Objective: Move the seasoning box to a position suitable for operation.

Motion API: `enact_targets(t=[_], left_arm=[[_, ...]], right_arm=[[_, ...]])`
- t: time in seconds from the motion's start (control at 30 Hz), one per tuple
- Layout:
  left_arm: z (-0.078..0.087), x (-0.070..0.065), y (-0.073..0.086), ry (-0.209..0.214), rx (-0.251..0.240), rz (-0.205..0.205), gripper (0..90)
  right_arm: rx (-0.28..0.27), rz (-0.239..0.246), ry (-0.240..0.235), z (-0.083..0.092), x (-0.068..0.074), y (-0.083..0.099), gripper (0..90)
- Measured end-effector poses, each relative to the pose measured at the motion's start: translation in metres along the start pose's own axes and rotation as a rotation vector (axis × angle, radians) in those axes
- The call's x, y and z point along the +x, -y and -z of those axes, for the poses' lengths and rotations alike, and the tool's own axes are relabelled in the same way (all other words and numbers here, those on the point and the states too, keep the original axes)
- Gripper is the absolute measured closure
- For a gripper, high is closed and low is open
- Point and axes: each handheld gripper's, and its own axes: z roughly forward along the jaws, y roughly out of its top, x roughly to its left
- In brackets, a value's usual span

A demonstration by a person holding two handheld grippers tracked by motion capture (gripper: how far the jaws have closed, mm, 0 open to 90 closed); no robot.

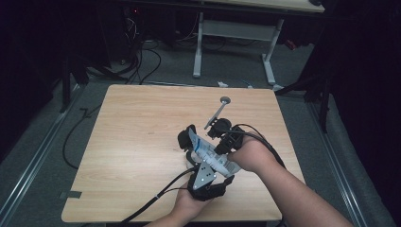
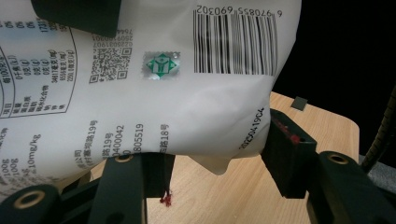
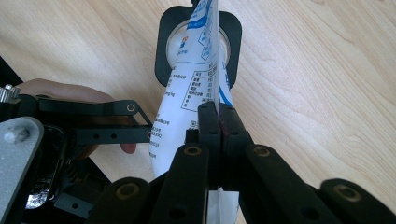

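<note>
A white printed bag (image 1: pixel 208 152) hangs tilted over a black square container (image 1: pixel 183 138) with a round opening. In the right gripper view the bag's (image 3: pixel 196 88) narrow end points down into the container (image 3: pixel 164 51). My right gripper (image 3: pixel 218 122) is shut on the bag's thin edge, and it (image 1: pixel 211 143) reaches in from the right. My left gripper (image 2: pixel 212 156) holds the bag's (image 2: pixel 163 93) fat lower part between its jaws, barcode side toward the camera. It (image 1: pixel 208 166) comes from the near edge.
A metal spoon (image 1: pixel 218 111) lies on the wooden table (image 1: pixel 137 132) just beyond the grippers. A strip of grey tape (image 1: pixel 71 194) sits at the table's near left corner. Cables and another table's white legs (image 1: pixel 197 52) are on the floor behind.
</note>
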Motion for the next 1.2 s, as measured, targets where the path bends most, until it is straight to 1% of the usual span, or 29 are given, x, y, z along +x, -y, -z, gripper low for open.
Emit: enact_targets(t=[0.5, 0.63, 1.2], left_arm=[[-0.0007, -0.0011, -0.0010, 0.003, 0.000, -0.001, 48.7], [-0.0010, -0.0011, -0.0014, 0.003, -0.001, 0.000, 48.7], [-0.0012, -0.0011, -0.0015, 0.003, -0.005, 0.001, 48.7]], right_arm=[[0.001, 0.000, -0.008, 0.0002, -0.0018, 0.0004, 89.8], [0.000, 0.002, -0.003, 0.0004, -0.0021, 0.0005, 89.8], [-0.002, 0.001, -0.008, -0.0007, -0.0024, 0.0000, 89.8]])
